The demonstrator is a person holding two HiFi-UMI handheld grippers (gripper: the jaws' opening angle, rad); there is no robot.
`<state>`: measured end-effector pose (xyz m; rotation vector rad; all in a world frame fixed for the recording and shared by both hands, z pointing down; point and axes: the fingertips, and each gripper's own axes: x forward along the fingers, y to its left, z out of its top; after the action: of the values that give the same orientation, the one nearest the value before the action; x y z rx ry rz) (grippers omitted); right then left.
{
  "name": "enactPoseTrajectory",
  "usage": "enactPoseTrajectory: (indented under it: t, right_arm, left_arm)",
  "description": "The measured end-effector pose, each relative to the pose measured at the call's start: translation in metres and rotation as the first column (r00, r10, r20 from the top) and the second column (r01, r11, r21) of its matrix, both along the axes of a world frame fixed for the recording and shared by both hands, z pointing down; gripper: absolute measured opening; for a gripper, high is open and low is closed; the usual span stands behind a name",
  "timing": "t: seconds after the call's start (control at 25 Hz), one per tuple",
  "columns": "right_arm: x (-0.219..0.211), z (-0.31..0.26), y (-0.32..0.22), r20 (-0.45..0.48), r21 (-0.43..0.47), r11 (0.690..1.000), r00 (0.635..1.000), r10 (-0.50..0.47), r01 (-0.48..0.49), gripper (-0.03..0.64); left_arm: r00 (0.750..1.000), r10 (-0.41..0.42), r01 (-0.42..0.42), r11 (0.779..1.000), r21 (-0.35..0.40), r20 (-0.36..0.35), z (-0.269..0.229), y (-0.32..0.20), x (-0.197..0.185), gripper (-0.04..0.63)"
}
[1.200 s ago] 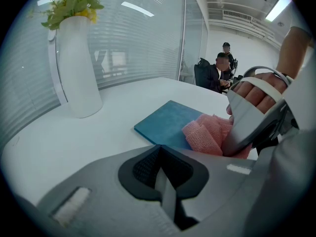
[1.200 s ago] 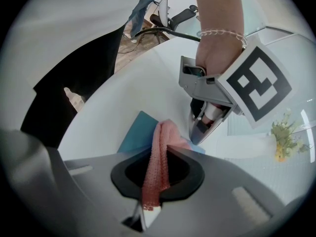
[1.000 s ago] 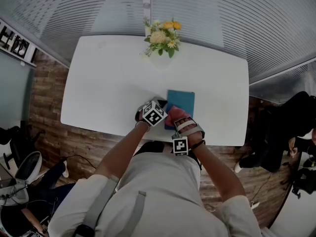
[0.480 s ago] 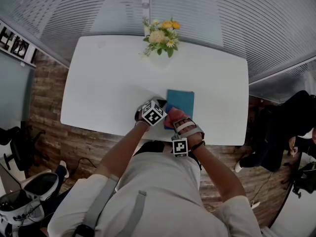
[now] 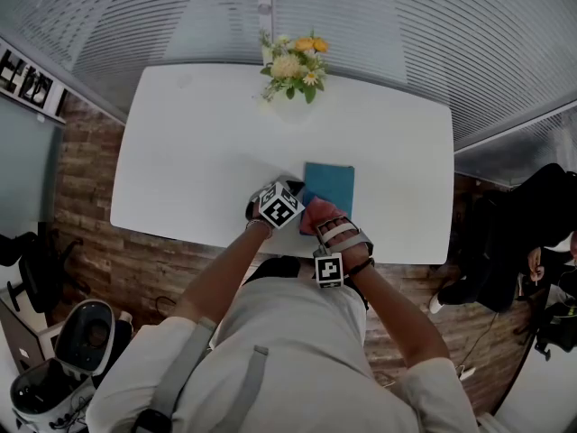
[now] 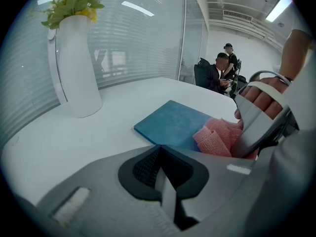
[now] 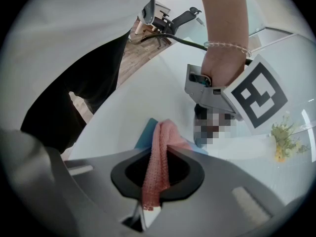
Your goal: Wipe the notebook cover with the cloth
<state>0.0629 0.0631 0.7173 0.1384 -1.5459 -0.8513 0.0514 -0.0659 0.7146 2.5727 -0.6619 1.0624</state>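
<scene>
A blue notebook [image 5: 329, 187] [image 6: 173, 124] lies flat on the white table [image 5: 198, 152], near its front edge. My right gripper [image 5: 313, 216] [image 7: 148, 209] is shut on a pink cloth [image 7: 157, 163] [image 6: 219, 137] [image 5: 317, 211], which rests bunched on the notebook's near corner. The left gripper [image 5: 287, 190] [image 6: 168, 196] hovers just left of the notebook with its jaws closed together and nothing between them. In the right gripper view only a small corner of the notebook [image 7: 145, 134] shows beside the cloth.
A white vase of yellow flowers [image 5: 295, 78] [image 6: 75, 68] stands at the table's far edge. A glass partition [image 6: 148, 33] runs behind the table. Two people [image 6: 222, 70] sit far off in the room. A machine [image 5: 63, 359] stands on the floor at the lower left.
The grippers and notebook have barely moved. The pink cloth shifted slightly on the notebook's near corner. The machine on the floor at lower left has changed position.
</scene>
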Motion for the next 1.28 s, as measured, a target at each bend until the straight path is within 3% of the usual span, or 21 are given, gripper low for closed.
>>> enactPoseTrajectory:
  t: [1.28]
  right_arm:
    - [-0.004, -0.002, 0.018, 0.043, -0.049, 0.999, 0.999, 0.014, -0.012, 0.006]
  left_arm:
    - [1.0, 0.002, -0.002, 1.0, -0.003, 0.0, -0.001, 0.0, 0.0, 0.002]
